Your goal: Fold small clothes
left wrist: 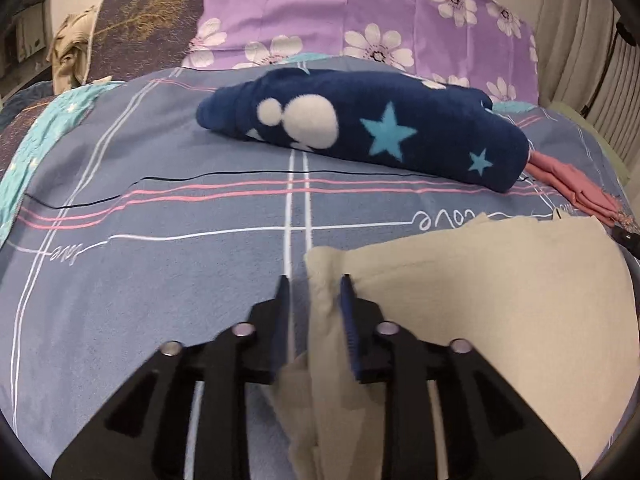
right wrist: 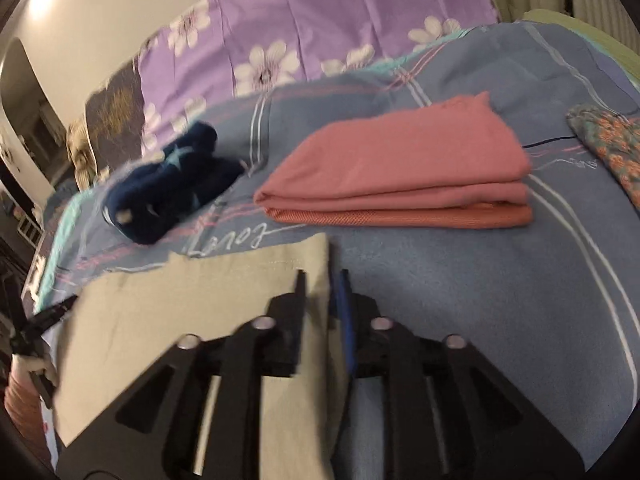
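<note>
A beige garment lies spread on the blue bedsheet between my two grippers. My left gripper has its fingers apart, with the garment's bunched left edge hanging loosely between them. In the right wrist view the same beige garment lies flat at the lower left. My right gripper has its fingers close together with the garment's right edge pinched between them.
A folded navy fleece with stars lies further back on the bed, also in the right wrist view. A folded pink garment sits to the right. A floral cloth lies at the far right. Purple flowered bedding is behind.
</note>
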`<state>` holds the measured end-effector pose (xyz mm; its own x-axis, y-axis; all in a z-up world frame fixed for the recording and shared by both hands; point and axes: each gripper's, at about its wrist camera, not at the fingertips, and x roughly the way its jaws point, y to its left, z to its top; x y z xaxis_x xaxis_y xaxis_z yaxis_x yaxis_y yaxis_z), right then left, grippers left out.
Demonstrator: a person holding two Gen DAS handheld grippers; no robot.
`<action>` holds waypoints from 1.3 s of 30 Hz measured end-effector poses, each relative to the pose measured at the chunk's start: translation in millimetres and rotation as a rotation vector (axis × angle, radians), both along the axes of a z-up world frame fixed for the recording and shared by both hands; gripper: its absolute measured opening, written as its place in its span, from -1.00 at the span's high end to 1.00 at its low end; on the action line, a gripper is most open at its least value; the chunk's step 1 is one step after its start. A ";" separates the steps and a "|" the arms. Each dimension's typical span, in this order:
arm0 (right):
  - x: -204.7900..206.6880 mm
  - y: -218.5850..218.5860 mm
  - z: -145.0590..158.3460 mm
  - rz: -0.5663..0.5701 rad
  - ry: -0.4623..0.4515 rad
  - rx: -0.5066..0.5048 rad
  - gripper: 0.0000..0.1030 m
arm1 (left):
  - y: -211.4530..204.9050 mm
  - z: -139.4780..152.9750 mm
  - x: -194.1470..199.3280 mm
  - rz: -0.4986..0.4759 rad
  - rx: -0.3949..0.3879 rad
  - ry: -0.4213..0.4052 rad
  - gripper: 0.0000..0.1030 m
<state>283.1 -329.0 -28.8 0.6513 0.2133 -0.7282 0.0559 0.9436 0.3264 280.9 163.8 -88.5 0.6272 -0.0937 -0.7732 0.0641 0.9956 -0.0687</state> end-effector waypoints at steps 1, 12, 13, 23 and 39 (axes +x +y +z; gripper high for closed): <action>-12.2 -2.5 6.7 -0.013 -0.029 -0.018 0.30 | 2.3 6.4 -9.1 0.000 -0.009 -0.016 0.41; -187.4 -32.5 27.2 -0.076 -0.063 -0.001 0.05 | -7.6 35.6 -185.2 -0.146 -0.154 -0.093 0.14; -198.1 -33.8 24.8 -0.066 -0.051 0.024 0.14 | -8.2 33.5 -199.4 -0.144 -0.167 -0.083 0.14; -275.5 -5.0 7.1 0.037 0.010 0.271 -0.08 | -2.2 -8.9 -266.8 -0.093 -0.498 0.086 0.14; -208.5 10.5 -25.3 -0.102 0.112 0.498 0.91 | 21.1 -38.8 -208.8 0.110 -0.806 0.052 0.93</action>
